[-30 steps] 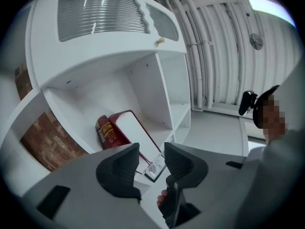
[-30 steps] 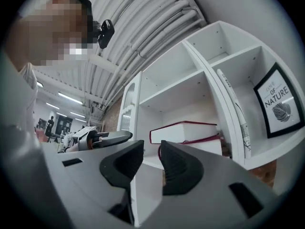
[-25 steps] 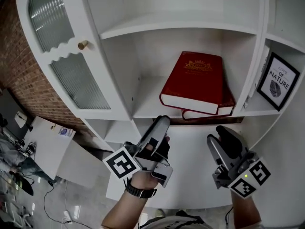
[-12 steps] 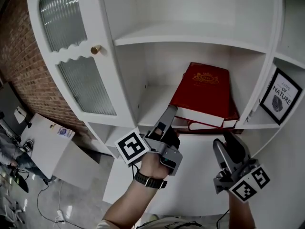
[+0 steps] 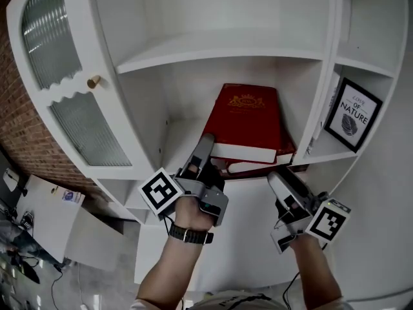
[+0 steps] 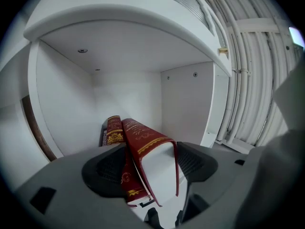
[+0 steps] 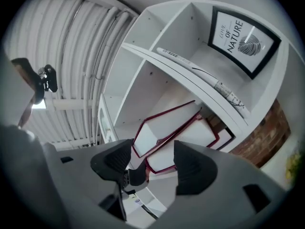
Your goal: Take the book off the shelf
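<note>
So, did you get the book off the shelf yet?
Not yet. Done: the cabinet door stands open. In hand: the left gripper has just been opening its jaws, with a corner of the top red book between them, not pinched; the right gripper has too, with nothing between. Left: grip the book and pull it out.

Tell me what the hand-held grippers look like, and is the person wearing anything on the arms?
The left hand-held gripper and the right hand-held gripper are both grey plastic, with dark ridged pads inside the jaws. Each carries a cube with black-and-white square markers. A dark watch sits on the left wrist. No sleeves show on the forearms.
</note>
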A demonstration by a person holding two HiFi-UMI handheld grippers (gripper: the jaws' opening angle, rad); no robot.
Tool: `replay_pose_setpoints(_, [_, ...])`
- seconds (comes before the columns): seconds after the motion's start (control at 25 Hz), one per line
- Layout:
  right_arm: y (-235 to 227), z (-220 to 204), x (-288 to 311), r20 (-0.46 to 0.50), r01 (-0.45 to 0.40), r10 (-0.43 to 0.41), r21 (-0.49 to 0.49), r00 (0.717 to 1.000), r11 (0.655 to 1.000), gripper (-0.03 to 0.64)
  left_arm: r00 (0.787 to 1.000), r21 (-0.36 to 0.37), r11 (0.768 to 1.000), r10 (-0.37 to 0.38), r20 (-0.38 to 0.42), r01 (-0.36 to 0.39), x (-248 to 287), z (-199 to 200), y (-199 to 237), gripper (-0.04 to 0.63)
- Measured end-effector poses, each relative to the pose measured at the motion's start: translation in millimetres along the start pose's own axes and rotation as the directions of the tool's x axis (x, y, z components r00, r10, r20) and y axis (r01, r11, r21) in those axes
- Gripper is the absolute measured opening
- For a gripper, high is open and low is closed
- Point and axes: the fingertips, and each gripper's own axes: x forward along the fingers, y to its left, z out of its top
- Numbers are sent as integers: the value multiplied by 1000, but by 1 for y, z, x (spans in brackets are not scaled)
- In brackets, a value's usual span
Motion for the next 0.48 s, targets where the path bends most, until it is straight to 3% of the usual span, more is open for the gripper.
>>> replay_pose_setpoints(0.24, [-3,19,8,21,-19,15,201,1000,979,302,999,-19,999,32,-22,-33,-3,-2,5,329])
replay_pose_setpoints(0.48, [-19,22,18,27,3,-15,406,1000,914,308,998,-10,998,55,-11,-56,2,5,9,334])
